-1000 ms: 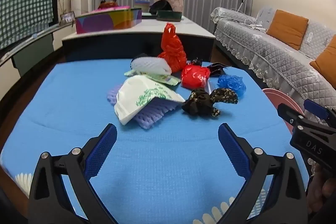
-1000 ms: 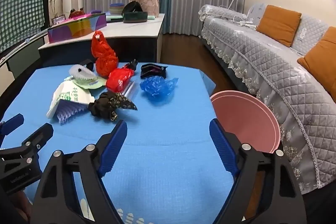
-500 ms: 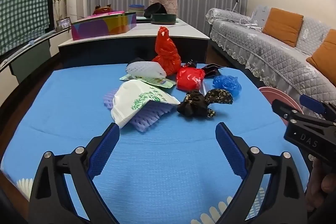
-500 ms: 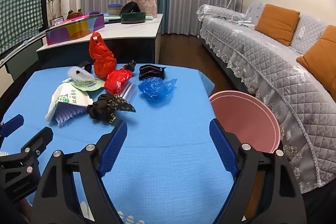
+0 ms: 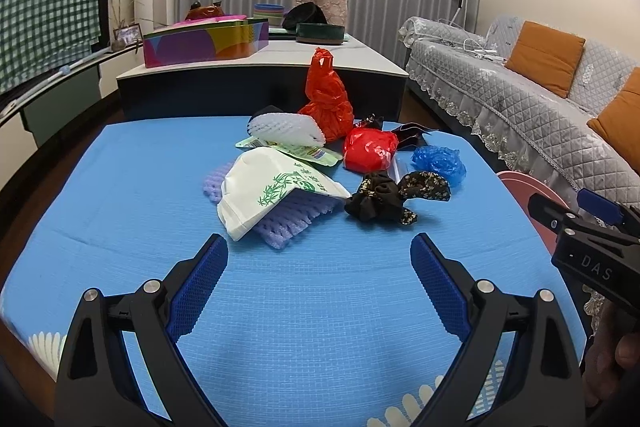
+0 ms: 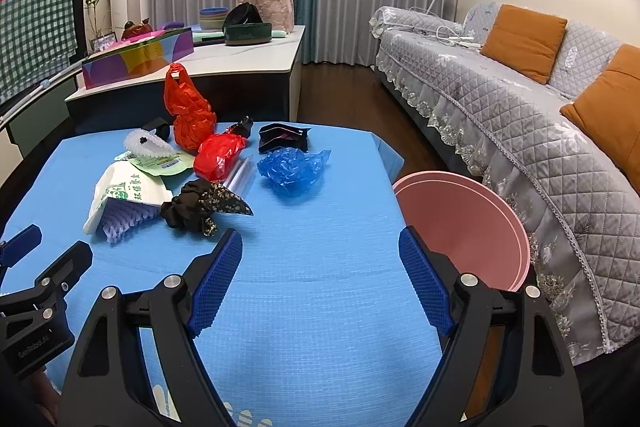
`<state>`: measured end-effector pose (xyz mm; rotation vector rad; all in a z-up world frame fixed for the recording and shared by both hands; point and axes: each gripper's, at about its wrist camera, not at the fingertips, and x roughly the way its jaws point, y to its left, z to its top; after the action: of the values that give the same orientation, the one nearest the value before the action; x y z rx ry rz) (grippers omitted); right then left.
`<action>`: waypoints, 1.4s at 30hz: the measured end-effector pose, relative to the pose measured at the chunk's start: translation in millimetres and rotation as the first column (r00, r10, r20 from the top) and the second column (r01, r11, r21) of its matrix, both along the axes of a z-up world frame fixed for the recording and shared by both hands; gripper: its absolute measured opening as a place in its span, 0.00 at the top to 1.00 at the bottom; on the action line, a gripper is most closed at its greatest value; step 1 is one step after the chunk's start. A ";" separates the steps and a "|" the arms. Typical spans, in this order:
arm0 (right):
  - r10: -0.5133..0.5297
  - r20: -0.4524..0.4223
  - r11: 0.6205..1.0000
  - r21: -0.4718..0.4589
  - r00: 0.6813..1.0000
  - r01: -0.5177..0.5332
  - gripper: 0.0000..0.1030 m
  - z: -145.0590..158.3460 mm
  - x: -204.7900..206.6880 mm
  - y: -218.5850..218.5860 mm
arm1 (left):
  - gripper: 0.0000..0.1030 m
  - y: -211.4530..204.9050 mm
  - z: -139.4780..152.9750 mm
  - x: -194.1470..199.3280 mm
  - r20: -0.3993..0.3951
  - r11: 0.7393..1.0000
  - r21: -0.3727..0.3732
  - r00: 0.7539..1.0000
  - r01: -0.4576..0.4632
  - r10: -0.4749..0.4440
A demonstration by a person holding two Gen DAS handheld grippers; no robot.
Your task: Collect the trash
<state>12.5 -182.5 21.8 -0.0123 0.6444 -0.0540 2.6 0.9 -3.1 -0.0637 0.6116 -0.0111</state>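
Both claws, left (image 5: 318,267) and right (image 6: 320,263), are held open and empty before the trash pile (image 5: 320,167) on the tabletop (image 5: 132,187); a first grasp is awaited, bin (image 6: 460,219) nearby.

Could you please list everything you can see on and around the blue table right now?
tied bag: one, orange-red, far side of the pile
crumpled bag: one, red, pile centre
plastic bag: one, blue, right of the pile
pouch: one, black, behind the blue bag
scrunchie: one, black floral, nearest the grippers
paper bag: one, white with green print, left, over purple foam netting
foam net: one, white, far left
bin: one, pink, beside the table's right edge
table: one, blue cover
sofa: one, grey, orange cushions
left gripper: jaws open, empty
right gripper: jaws open, empty
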 end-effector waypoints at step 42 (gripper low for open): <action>0.005 0.005 1.000 0.000 1.000 -0.005 0.23 1.3 -2.1 0.6 | 0.13 -1.5 2.0 -0.6 0.009 1.000 -0.011 1.000 0.012 -0.012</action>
<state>10.5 -181.9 23.1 -0.0135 0.6391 -0.0486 2.0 -0.6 -1.1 -0.0703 0.6032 -0.0262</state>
